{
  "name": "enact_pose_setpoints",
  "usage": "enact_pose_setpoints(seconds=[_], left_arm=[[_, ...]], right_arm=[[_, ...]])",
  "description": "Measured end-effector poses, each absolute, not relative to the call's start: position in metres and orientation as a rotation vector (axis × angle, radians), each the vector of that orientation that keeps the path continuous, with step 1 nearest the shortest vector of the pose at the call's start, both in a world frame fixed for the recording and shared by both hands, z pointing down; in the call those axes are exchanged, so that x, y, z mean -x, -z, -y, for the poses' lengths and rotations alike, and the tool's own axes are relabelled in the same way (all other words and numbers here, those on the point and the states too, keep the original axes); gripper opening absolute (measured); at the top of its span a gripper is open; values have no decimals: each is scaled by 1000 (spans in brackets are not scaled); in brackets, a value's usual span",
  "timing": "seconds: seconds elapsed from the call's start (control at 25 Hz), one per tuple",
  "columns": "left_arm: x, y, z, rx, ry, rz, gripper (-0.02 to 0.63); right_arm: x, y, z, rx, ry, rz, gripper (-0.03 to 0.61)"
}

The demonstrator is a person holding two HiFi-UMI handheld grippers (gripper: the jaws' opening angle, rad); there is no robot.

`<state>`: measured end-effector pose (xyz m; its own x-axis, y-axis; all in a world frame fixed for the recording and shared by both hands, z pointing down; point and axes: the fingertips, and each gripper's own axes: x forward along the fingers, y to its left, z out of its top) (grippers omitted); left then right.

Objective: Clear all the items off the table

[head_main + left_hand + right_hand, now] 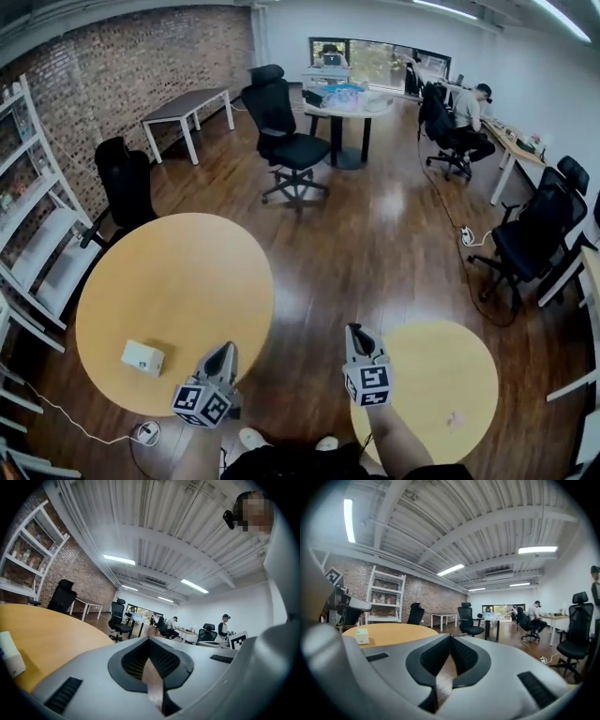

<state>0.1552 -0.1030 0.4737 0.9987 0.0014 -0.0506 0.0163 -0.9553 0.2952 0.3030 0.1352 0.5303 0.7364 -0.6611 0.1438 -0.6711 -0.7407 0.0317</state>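
Round wooden table (178,281) with one small white box (142,357)

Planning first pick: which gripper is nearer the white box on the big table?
Left. The left gripper is just right of the white box; right gripper is much farther right.

Small white box (142,356) on round table (187,281)

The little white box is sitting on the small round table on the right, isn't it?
No. The head view shows the little white box sitting on the big round table on the left.
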Motion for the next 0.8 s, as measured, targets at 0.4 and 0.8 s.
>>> enact_pose_setpoints(seconds=[0.4,0.8], left_arm=[[-73,-452,258,-2819,292,312,-9],[60,-459,406,-2819,353,761,-9]], right_arm=[[-272,-478,42,-2649,-13,1377,5],[-186,-484,260,-2369,26,1784,5]])
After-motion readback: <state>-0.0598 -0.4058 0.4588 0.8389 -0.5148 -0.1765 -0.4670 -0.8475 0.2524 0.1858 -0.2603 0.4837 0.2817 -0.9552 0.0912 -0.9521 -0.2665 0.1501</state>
